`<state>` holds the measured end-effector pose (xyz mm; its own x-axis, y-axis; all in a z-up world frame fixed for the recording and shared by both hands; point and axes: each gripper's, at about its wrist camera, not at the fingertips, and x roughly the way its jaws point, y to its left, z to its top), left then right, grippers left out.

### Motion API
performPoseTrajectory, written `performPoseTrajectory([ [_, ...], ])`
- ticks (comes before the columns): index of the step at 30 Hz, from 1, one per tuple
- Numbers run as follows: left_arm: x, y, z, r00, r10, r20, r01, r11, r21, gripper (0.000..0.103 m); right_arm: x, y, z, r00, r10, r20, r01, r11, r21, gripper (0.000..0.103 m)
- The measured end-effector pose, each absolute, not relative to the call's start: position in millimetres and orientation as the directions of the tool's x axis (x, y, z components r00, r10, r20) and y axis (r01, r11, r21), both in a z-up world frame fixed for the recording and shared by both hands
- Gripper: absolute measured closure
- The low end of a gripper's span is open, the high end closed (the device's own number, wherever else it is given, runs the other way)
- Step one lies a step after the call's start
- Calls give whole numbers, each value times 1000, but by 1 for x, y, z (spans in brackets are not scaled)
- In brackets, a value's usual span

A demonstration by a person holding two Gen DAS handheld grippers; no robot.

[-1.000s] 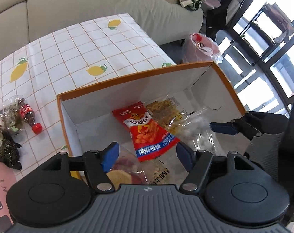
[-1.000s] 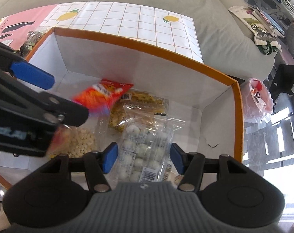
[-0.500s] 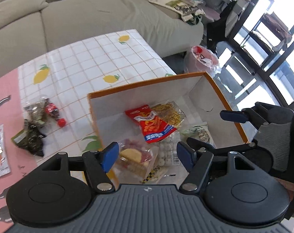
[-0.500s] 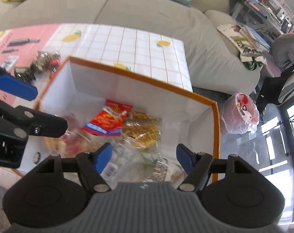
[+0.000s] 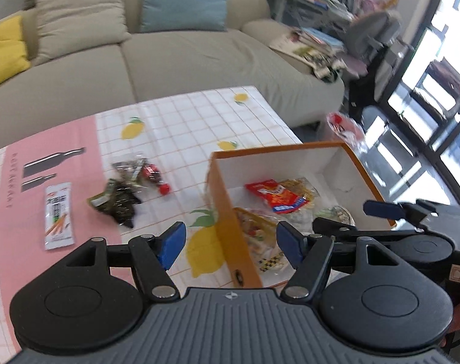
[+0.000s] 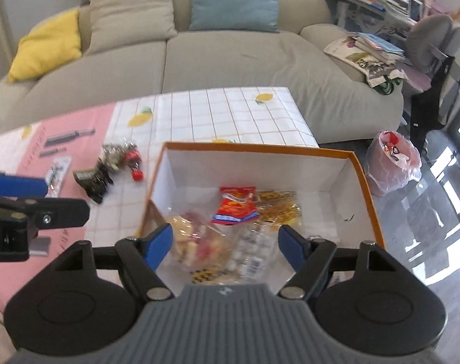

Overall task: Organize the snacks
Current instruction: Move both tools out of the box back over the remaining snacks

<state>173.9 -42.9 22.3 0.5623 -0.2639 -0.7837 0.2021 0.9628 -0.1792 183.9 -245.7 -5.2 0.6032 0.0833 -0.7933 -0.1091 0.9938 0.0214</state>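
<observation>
— Left wrist view: had anything changed?
— Both the left gripper (image 5: 231,244) and right gripper (image 6: 225,245) had risen, fingers spread and empty; the red snack packet (image 5: 277,195) lay inside the orange box (image 5: 230,209), though blurred.

I see a white-lined box (image 6: 363,179) with an orange rim, a red and blue packet (image 6: 236,204) inside. My pads (image 5: 171,245) are blue. The cloth (image 5: 181,127) is white, gridded, with yellow lemons, beside pink. Cushions: yellow (image 6: 46,45), teal (image 6: 233,0).
</observation>
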Motion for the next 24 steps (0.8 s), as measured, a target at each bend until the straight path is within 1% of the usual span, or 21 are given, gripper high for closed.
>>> performPoseTrajectory([
  [4,160,-16,24,602,-227,-765,139,974,-180,23,167,-234,-2,635,104,-765,-62,995,84,27],
  [8,150,7,17,612,-197,-766,92,980,-178,23,155,-218,-5,649,122,-751,-25,990,140,27],
  [13,145,34,-2,597,-161,-786,44,985,-169,23,149,-189,-17,661,165,-732,-51,983,176,27],
  [18,144,64,-20,578,-136,-805,-19,984,-180,23,145,-158,-30,684,200,-702,-137,980,145,27],
  [24,152,90,-37,571,-121,-812,-74,977,-198,26,159,-127,-44,676,227,-701,-228,969,95,27],
])
